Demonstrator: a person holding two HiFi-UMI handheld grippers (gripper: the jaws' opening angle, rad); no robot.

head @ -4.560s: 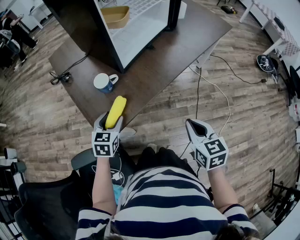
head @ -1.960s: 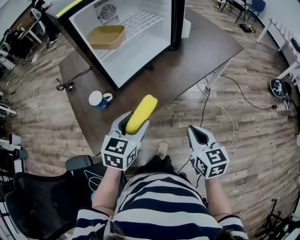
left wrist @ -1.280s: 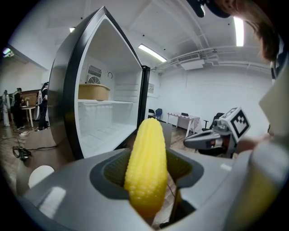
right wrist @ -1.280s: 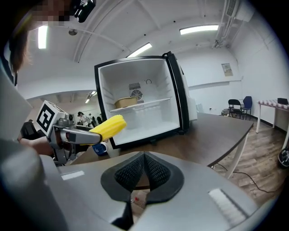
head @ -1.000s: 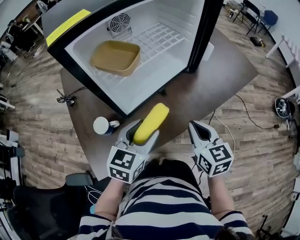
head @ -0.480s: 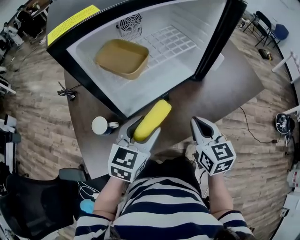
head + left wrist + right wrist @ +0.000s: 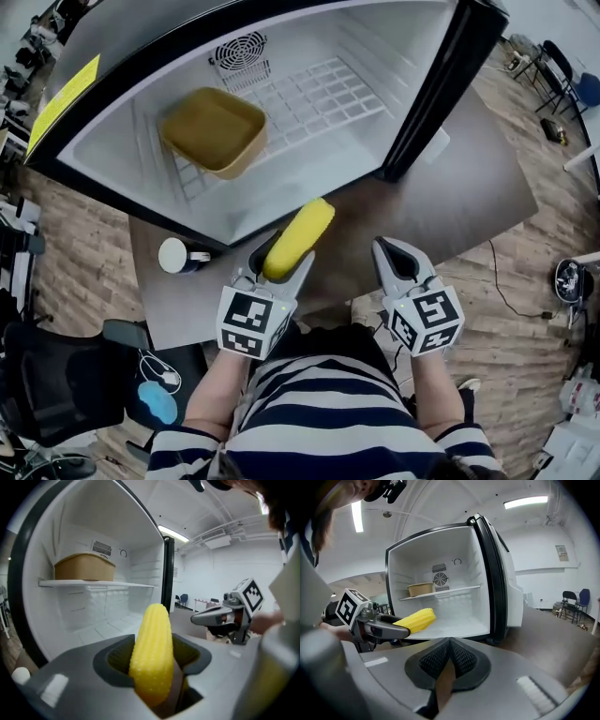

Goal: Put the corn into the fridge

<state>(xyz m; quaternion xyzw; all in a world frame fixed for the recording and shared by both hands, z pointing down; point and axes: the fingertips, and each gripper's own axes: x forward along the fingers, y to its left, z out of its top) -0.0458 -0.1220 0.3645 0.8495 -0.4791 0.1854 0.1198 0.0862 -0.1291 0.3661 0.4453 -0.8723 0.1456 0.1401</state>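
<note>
A yellow corn cob [image 7: 297, 239] sticks forward out of my left gripper [image 7: 277, 265], whose jaws are shut on its lower half. The cob's tip [image 7: 155, 620] points at the open fridge [image 7: 272, 192] on the brown table, just short of its front edge. In the right gripper view the corn [image 7: 417, 619] shows at the left, in front of the white fridge interior [image 7: 454, 611]. My right gripper [image 7: 397, 262] hovers beside the left one, jaws shut with nothing between them.
A tan tub [image 7: 214, 131] sits on the fridge's wire shelf [image 7: 319, 94]. The black fridge door edge [image 7: 433, 89] stands open at the right. A white-and-blue mug [image 7: 176, 255] rests on the brown table [image 7: 450, 197], left of my left gripper. A black chair [image 7: 56, 375] is behind left.
Over the sequence the corn rose from the table edge toward the fridge. In the last half second the fridge opening fills more of the view and the corn sits closer to its front.
</note>
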